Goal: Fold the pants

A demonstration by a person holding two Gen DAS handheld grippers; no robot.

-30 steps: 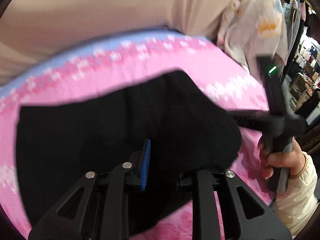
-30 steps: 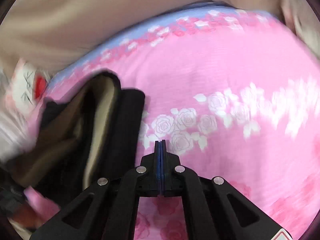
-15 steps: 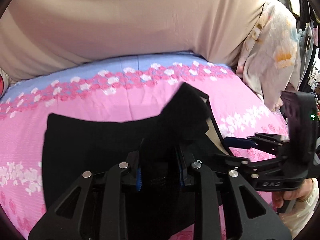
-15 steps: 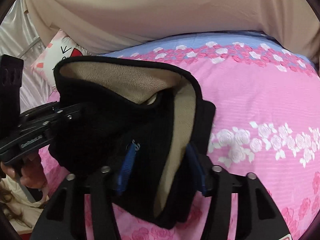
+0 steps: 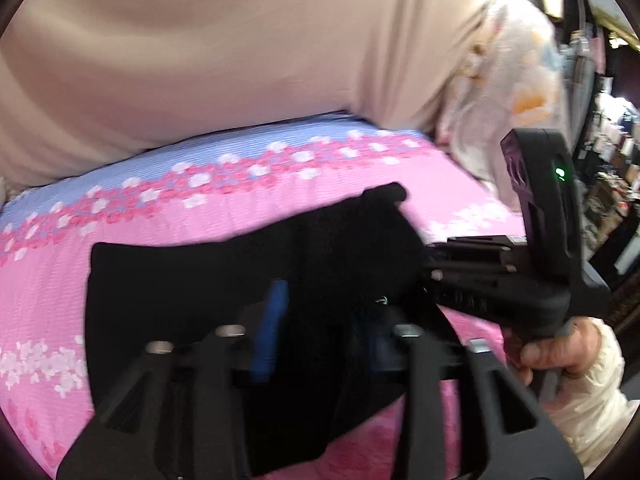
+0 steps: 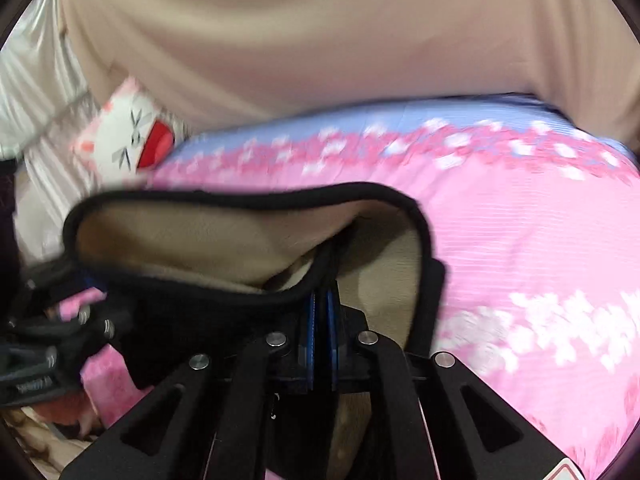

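Black pants [image 5: 200,292] with a beige fleece lining [image 6: 200,240] lie on the pink rose-print bed sheet [image 5: 60,300]. My left gripper [image 5: 324,332] is low over their near edge. Its jaws are opening, and the blue pads [image 5: 272,328] stand apart with black cloth loose between them. My right gripper [image 6: 322,300] is shut on the black hem of the waistband and holds that edge up, so the lining shows. In the left wrist view the right gripper [image 5: 430,268] meets the right end of the pants.
A beige cloth [image 5: 240,60] hangs behind the bed. A floral garment [image 5: 508,92] hangs at the right, and a white cartoon-face pillow [image 6: 132,140] lies at the left. A hand [image 5: 560,352] holds the right gripper's handle. The left gripper's body [image 6: 40,340] shows at the right view's left edge.
The right gripper's pads, spread around the waistband half a second ago, have closed on its hem. The left gripper's pads have spread apart from their pinch on the cloth. Both grippers rose slightly.
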